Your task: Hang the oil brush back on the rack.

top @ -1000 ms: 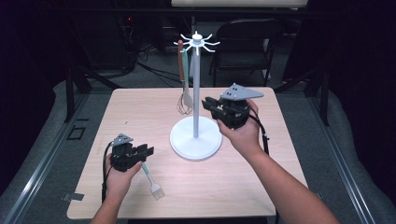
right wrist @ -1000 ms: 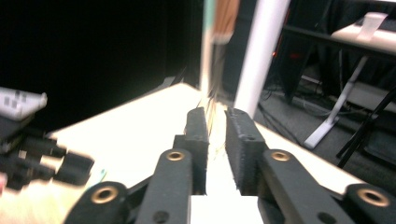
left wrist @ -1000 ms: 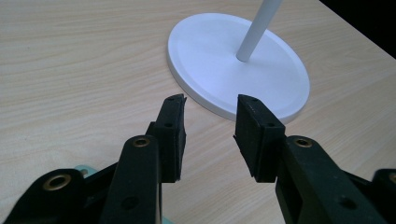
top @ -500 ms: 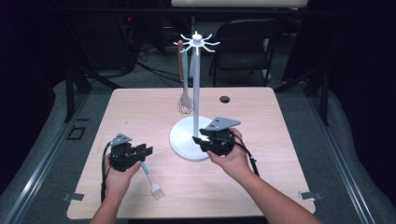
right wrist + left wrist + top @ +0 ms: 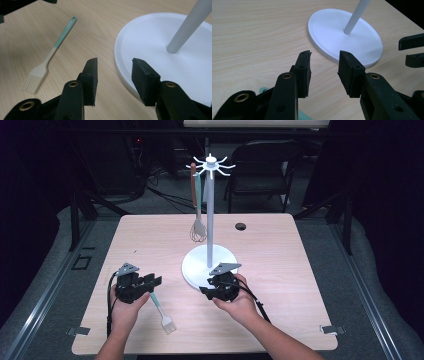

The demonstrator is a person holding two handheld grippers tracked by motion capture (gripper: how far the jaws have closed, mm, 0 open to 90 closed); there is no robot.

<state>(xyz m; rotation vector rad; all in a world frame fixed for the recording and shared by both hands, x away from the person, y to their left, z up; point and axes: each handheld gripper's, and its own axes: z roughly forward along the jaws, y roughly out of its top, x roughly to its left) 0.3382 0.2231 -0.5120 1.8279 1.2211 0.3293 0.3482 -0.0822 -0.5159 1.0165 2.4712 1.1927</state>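
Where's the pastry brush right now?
In the high view the pastry brush lies flat on the table near its front-left, handle tip under the left gripper, bristles toward the front edge, left of the stand's white base.

A pale, matt wood-grain tabletop (image 5: 150, 245) holds a smooth, matt white stand (image 5: 209, 262) and a pastry brush (image 5: 51, 55) with a smooth teal-and-beige handle and pale bristles. A wire whisk (image 5: 198, 231) looks metallic.
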